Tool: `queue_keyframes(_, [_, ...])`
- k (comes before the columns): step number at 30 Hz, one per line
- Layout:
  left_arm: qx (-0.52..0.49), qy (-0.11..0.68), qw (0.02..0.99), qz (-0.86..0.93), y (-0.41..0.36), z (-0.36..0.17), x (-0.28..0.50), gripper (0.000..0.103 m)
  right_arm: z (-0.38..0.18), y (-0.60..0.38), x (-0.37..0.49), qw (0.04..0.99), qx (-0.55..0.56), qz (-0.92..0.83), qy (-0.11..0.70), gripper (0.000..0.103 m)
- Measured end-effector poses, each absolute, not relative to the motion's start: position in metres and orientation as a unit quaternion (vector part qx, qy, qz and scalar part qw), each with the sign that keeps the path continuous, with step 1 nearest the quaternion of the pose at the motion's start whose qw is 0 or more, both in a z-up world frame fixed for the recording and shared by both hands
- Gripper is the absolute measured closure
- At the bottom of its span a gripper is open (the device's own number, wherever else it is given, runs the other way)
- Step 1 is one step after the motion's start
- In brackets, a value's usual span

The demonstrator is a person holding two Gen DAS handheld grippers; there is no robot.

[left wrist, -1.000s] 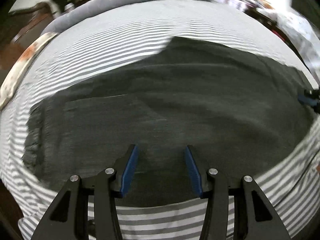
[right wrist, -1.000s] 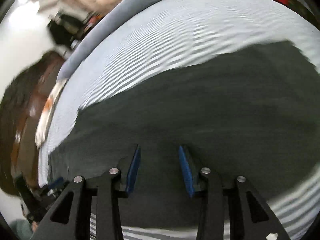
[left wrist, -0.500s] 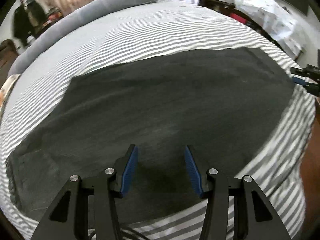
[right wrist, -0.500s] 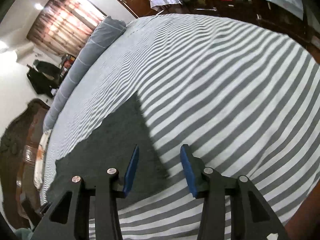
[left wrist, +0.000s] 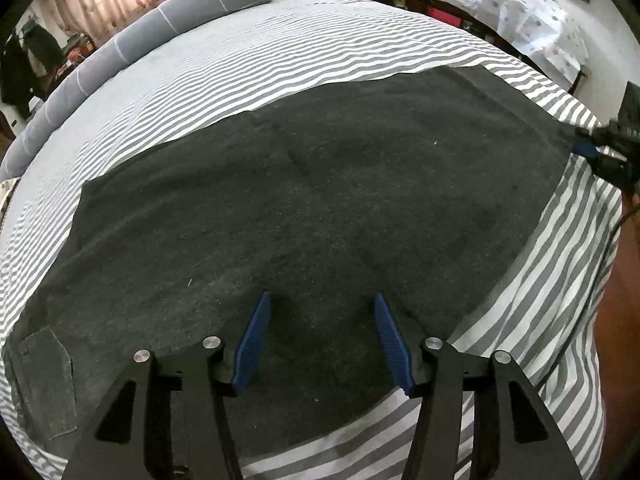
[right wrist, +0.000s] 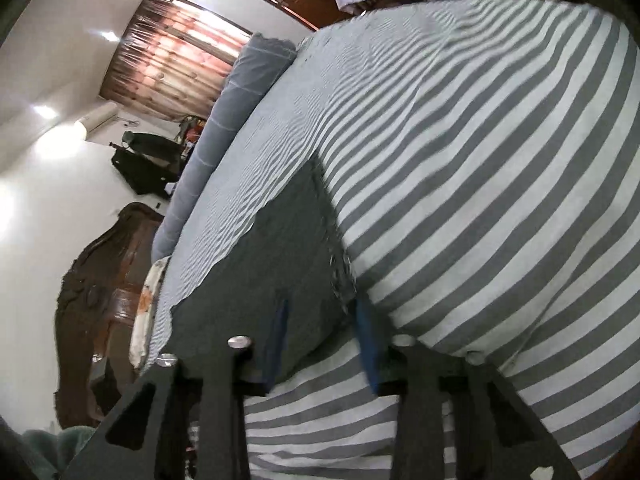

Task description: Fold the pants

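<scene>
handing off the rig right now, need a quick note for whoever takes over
Left claw: open, above the near edge of the pants, gripping nothing.
Right claw: open, straddling the pants' end corner, not closed on it.
Pants: dark grey, spread flat and lengthwise across the striped bed sheet; back pocket at the left end.
Done: pants laid out flat.
Left: grip the end and make the cross folds.
</scene>
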State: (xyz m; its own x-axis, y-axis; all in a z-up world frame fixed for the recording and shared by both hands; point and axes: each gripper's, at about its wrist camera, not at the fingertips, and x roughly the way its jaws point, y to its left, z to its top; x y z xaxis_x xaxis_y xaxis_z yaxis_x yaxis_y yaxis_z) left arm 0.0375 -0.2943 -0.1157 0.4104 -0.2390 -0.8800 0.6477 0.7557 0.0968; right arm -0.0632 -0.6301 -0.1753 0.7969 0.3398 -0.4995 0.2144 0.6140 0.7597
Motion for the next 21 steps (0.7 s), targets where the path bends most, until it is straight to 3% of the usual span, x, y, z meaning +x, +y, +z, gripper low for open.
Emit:
queue_keyframes(10, [0.193, 0.491, 0.804, -0.275, -0.288, -0.110, 0.044, 0.044, -0.163, -0.612, -0.053, 0.833, 0.461, -0.015, 0.305, 0.095])
queue_keyframes(21, [0.056, 0.513, 0.817, -0.257, -0.172, -0.054, 0.063, 0.043, -0.069, -0.520, 0.002, 0.868, 0.395, 0.080, 0.289, 0.096])
